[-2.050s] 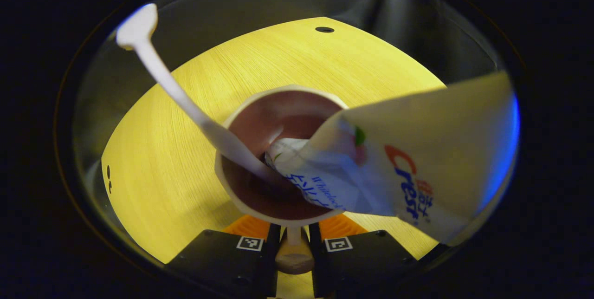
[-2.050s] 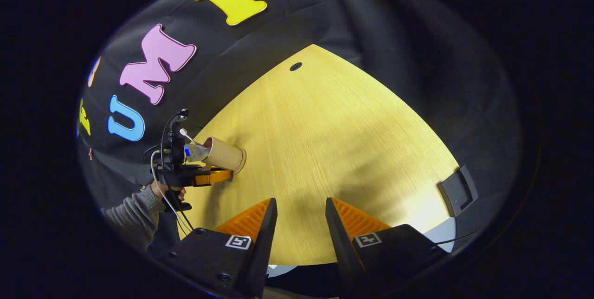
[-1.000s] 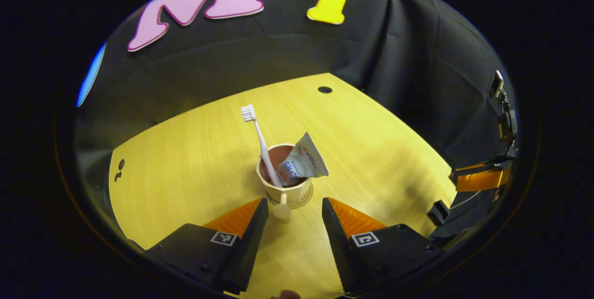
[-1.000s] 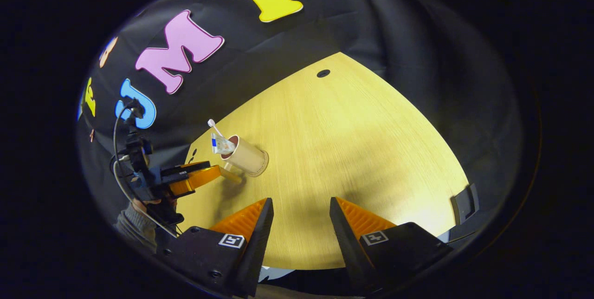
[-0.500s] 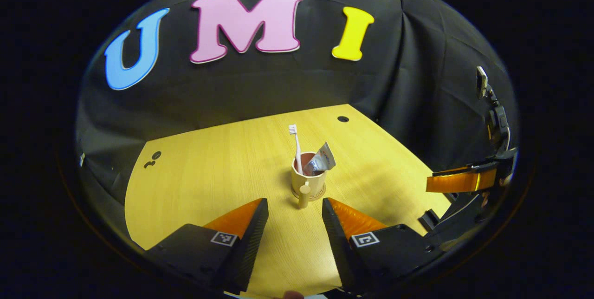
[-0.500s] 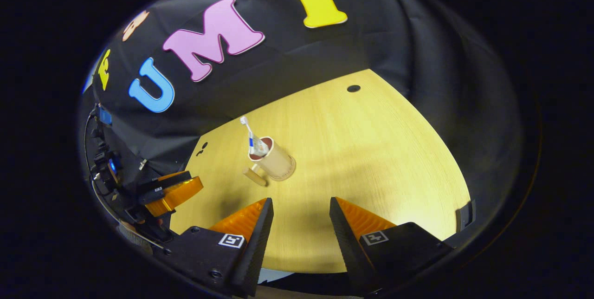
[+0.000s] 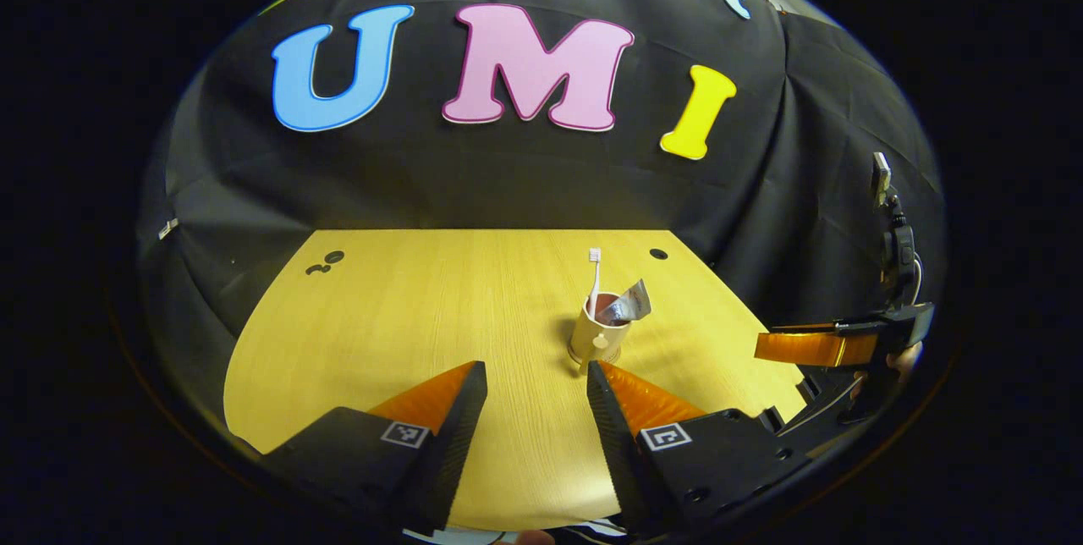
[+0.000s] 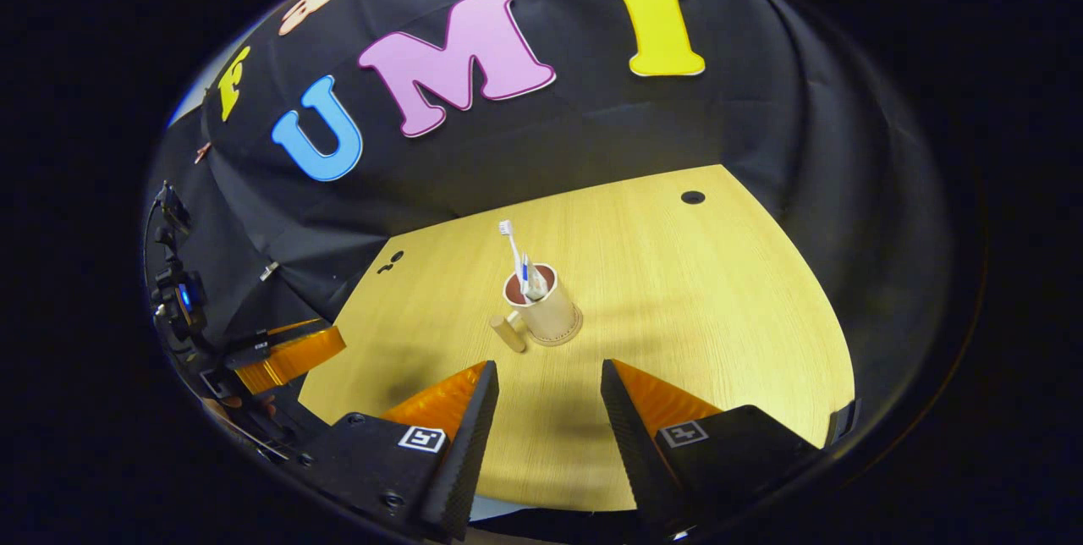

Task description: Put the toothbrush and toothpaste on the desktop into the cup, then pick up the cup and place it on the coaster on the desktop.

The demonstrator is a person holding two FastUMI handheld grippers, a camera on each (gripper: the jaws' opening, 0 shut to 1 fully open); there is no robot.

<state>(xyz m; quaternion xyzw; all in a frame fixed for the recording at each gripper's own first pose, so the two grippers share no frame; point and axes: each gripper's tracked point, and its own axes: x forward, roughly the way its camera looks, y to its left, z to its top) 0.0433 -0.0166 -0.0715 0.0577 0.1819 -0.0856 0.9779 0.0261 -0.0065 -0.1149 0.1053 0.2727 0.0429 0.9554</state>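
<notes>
My left gripper (image 7: 535, 376) hung with its fingers apart and nothing between them, short of the beige handled cup (image 7: 596, 334). That cup stood upright on the round coaster (image 8: 565, 335) on the yellow wooden desktop (image 7: 406, 316), with the white toothbrush (image 7: 594, 270) and the white toothpaste tube (image 7: 630, 305) leaning inside it. My right gripper (image 8: 550, 376) was likewise spread wide, holding nothing.

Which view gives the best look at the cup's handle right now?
The right gripper view: the handle sticks out sideways from the cup, seen in full profile. In the left gripper view the handle points toward the camera and reads only as a small round knob on the cup wall.
</notes>
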